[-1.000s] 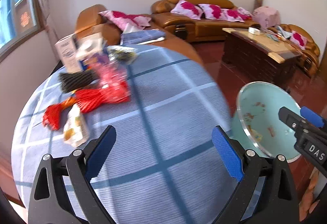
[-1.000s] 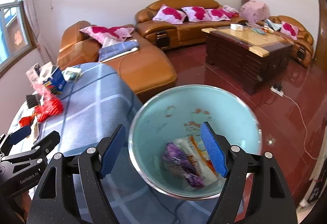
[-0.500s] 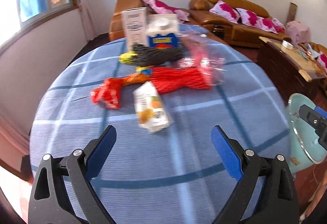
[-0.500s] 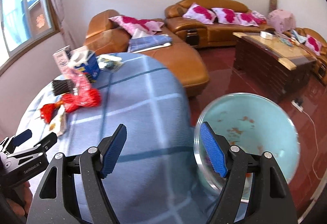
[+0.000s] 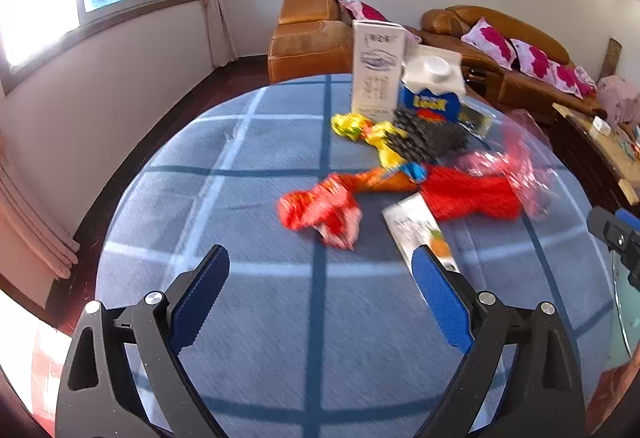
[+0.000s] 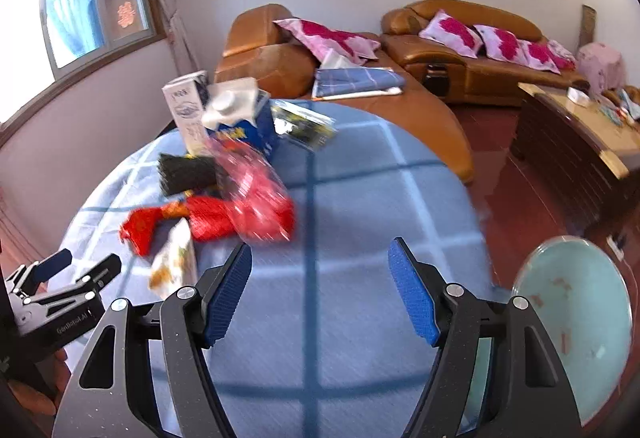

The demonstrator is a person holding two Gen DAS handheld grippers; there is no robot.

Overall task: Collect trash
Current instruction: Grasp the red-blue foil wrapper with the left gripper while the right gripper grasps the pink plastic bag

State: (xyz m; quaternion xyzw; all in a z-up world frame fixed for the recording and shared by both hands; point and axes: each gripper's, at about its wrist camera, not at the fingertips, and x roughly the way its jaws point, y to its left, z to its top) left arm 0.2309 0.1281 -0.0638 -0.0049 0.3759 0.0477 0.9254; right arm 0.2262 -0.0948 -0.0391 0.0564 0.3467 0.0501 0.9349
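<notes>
Trash lies on the round blue checked table: a crumpled red wrapper, a white snack packet with an orange picture, a red net bag, a yellow wrapper, a black mesh piece. My left gripper is open and empty, just short of the red wrapper. My right gripper is open and empty above the table, with the red net bag and white packet to its left. The teal bin sits low at the right.
A tall white carton and a blue-and-white carton stand at the table's far side. Brown leather sofas with pink pillows and a dark wooden coffee table are beyond. The left gripper also shows in the right wrist view.
Both grippers swung left, away from the teal bin toward the trash pile. The bin moved from under the right gripper to the right edge. The left gripper came closer to the red wrapper.
</notes>
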